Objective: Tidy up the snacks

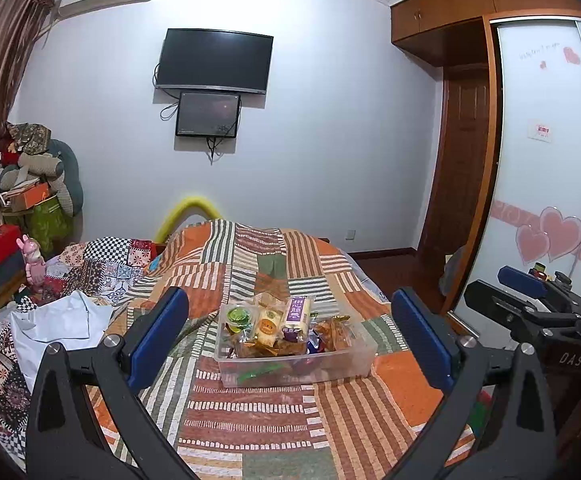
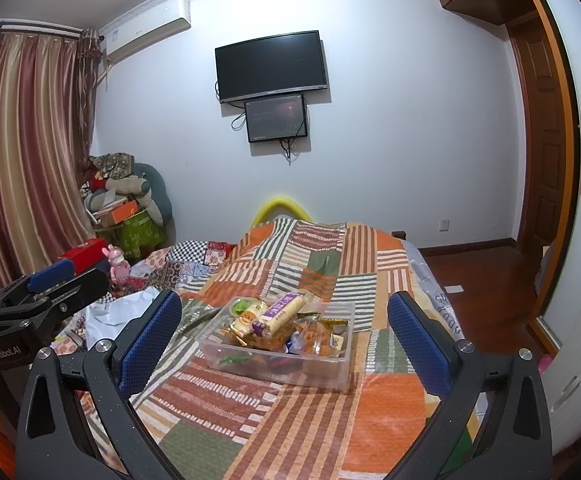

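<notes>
the snacks low in the clear bin (image 1: 330, 372) are buried under the top packets — only coloured scraps show through the wall. print on the purple-labelled packet (image 1: 295, 312) is too small to read. the left claw (image 1: 290, 340) and right claw (image 2: 284, 344) are both cut off by the bottom edge — the hands are unseen.

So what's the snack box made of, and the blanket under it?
The box looks like clear, slightly frosted plastic: the snacks show through its walls. The blanket looks like woven or quilted cloth, matte, with printed striped patches; it drapes softly over the bed.
</notes>
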